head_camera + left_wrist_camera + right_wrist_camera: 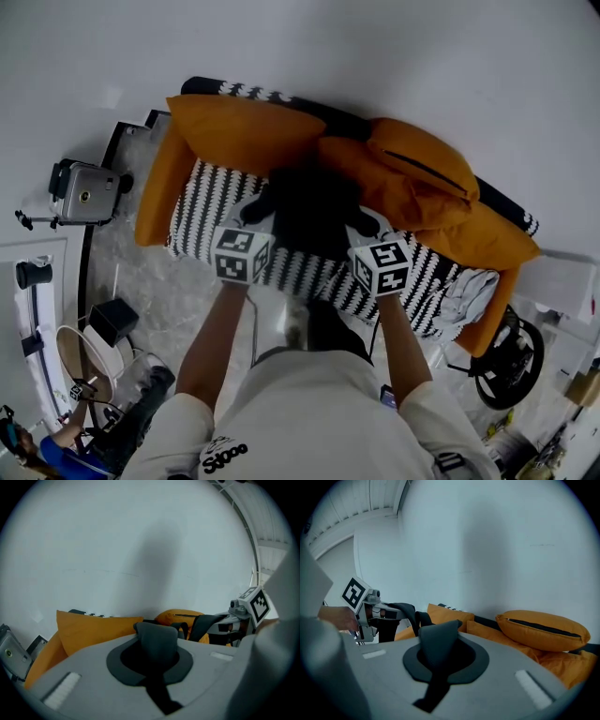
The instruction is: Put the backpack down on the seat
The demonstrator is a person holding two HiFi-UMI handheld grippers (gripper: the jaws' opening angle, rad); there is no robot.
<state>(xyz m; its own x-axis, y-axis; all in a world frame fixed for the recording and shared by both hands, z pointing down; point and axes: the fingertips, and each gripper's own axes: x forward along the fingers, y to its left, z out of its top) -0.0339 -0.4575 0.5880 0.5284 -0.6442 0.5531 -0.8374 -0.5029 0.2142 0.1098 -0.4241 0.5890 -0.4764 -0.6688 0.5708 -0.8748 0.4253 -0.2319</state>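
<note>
Striped sofa seat (208, 202) with orange cushions (246, 131) along its back, black backpack (314, 208) over the seat's middle, in front of the cushions, slung between two grippers, left gripper (253, 210) clenched on a dark strap (157, 639), right gripper (368, 225) clenched on a second strap (439, 641).

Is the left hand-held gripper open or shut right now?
Shut. In its own view the left hand-held gripper pinches a dark strap of the black backpack tight between its jaws.
</note>
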